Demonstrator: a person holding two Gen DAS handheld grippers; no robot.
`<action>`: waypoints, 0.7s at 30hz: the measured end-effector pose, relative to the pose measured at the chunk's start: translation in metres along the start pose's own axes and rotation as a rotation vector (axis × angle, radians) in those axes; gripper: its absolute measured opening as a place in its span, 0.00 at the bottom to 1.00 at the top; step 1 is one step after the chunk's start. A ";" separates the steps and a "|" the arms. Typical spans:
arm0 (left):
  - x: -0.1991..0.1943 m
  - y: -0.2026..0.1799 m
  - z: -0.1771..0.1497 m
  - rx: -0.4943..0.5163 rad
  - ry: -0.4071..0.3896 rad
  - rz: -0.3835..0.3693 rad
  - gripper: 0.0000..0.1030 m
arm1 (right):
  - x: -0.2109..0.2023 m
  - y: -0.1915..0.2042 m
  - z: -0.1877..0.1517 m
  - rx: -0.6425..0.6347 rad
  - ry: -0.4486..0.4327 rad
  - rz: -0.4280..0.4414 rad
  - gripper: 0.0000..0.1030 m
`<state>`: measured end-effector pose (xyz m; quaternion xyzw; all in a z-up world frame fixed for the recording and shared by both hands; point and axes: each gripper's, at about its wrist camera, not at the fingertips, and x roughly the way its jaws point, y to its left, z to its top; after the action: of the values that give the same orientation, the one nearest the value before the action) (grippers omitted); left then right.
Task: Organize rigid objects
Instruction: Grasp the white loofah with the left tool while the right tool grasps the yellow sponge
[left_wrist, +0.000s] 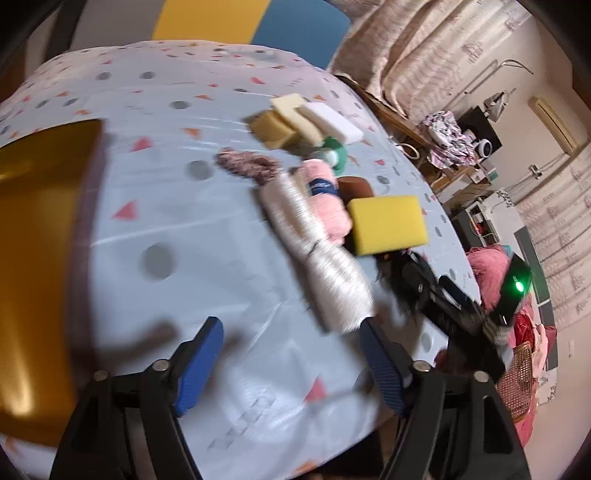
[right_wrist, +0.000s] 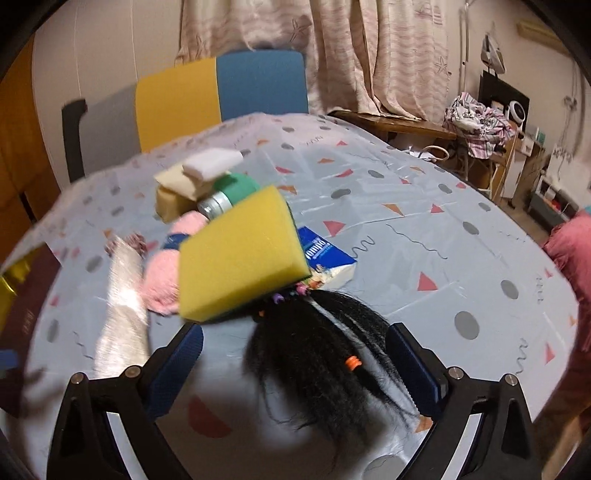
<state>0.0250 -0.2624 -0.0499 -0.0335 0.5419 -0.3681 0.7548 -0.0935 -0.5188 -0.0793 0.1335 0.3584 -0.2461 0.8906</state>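
My left gripper blue ribbed pads released, right gripper spread over coarse black hair, spongy yellow block at 12, silvery yarn skein at 1.

Right gripper low in the frame, blue-padded jaws spread wide, pressing on nothing. Between them, a bundle of black braided hair with coloured beads, lying on the patterned tablecloth. Just beyond the hair, a yellow sponge, tilted, overlapping a blue and white packet at its right. Left of the sponge, pink yarn and a shiny white skein. Farther back, a green bottle with a metal cap, beside stacked pale foam blocks. Behind the table, a yellow and blue chair back and curtains.
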 end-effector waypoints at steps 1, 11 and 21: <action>0.009 -0.006 0.006 0.004 0.004 -0.009 0.76 | -0.001 0.001 0.001 -0.006 -0.002 0.003 0.97; 0.105 -0.049 0.041 0.071 0.060 0.041 0.78 | -0.015 -0.023 0.004 0.077 -0.032 -0.034 1.00; 0.096 -0.022 0.023 0.115 0.001 0.030 0.35 | -0.009 -0.004 0.025 0.036 -0.067 0.033 1.00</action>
<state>0.0469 -0.3436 -0.1069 0.0185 0.5207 -0.3874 0.7606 -0.0871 -0.5300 -0.0553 0.1472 0.3218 -0.2421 0.9034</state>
